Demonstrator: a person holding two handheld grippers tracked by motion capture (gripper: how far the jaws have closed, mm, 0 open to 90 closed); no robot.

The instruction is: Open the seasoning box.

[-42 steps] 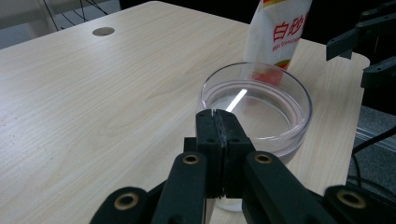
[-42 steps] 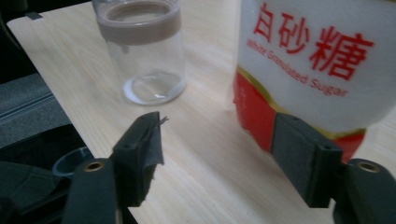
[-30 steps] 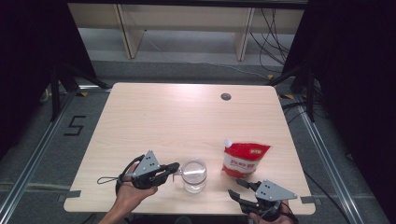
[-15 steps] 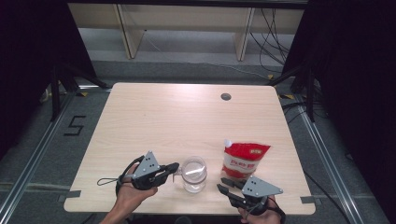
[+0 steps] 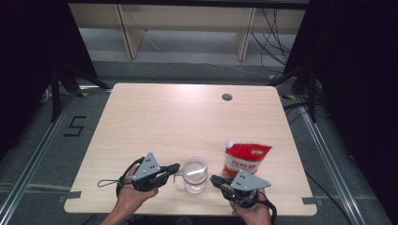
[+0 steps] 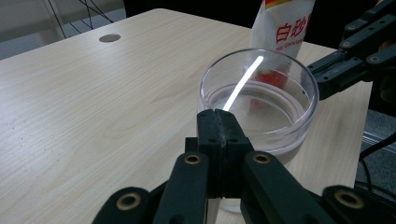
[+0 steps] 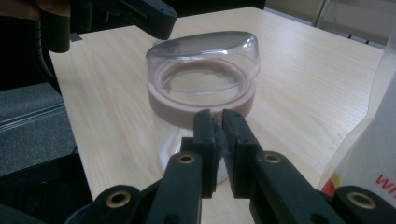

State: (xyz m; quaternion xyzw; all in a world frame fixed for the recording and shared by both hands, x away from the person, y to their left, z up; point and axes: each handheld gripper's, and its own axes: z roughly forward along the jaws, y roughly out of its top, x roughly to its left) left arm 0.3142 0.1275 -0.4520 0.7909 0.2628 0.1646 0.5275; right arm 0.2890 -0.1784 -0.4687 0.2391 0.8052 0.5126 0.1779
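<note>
Right tool (image 5: 217, 180), jaws just pressed together on nothing, sits right of the glass (image 5: 195, 174); left tool (image 5: 173, 168), also pinched, flanks its other side.

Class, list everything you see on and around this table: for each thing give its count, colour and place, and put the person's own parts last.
Table: one, light wood, centre.
Glass jar: one, clear, near edge, between both grippers.
Pouch: one, red and white, right of the jar.
Round hole cover: one, dark, far right of the tabletop.
Shelf unit: one, pale, behind the table.
Left gripper: one, black, shut, beside the jar.
Right gripper: one, black, jaws just closed, beside the jar.
</note>
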